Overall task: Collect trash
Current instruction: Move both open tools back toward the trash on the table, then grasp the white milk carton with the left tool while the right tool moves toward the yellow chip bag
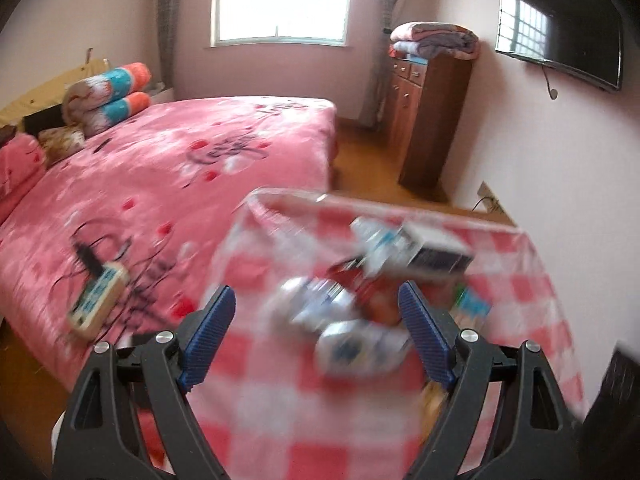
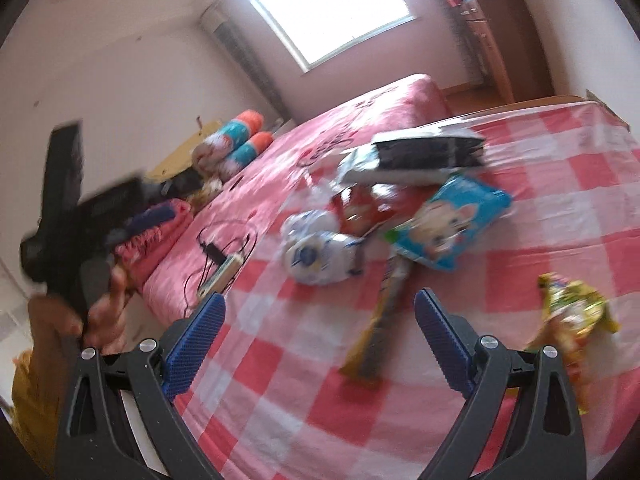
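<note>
Both grippers hover w/ jaws wide and nothing between them: left gripper (image 1: 316,308) above a red-and-white checked cloth (image 1: 280,420), right gripper (image 2: 318,316) over the same cloth (image 2: 560,208). Trash sits in a loose heap mid-cloth: crumpled white-blue wrappers (image 2: 316,252), a red packet (image 2: 356,208), a blue cartoon pouch (image 2: 448,224) and a dark box (image 2: 428,152), w/ a long yellow wrapper (image 2: 380,320) near the right gripper's fingers and a yellow-green snack bag (image 2: 576,312) apart at the right. Pink bed (image 1: 160,168) lies beside the cloth; pics blurred, so labels unreadable.
</note>
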### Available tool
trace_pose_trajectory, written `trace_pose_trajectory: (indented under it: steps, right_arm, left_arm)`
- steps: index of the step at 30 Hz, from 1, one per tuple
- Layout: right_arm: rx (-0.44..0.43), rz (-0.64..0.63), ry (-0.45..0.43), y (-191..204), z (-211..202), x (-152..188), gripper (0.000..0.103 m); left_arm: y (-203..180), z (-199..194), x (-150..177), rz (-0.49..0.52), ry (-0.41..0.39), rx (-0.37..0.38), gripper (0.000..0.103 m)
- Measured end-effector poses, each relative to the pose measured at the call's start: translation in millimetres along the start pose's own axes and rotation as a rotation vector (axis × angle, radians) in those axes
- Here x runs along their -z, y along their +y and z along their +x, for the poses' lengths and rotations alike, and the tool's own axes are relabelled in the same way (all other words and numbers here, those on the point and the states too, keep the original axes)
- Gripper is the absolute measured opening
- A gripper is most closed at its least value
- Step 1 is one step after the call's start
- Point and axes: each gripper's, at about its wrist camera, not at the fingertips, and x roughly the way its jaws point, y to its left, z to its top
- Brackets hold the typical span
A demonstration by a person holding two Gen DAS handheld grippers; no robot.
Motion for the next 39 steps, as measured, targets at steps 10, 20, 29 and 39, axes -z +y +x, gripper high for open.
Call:
trace_pose_trajectory:
  steps: [10, 20, 29, 39]
  right_arm:
    - [0.051, 0.041, -0.054, -34, -21, -14, 0.095]
    - [0.122, 0.159, -0.108, -76, -43, -21, 0.095]
    - [0.163, 0.202, -0.122, -91, -51, -21, 0.095]
    - [0.212, 0.225, -0.146, -106, -61, -23, 0.095]
  left_arm:
    - [-98, 142, -85, 0.068, 0.181, -0.013, 0.084]
    - [-119, 242, -81, 0.194, 0.445, -0.154, 0.073]
    - [-116, 225, -51, 0.234, 0.503, -0.080, 0.072]
    - [-121, 163, 6, 0.267, 0.513, 0.020, 0.071]
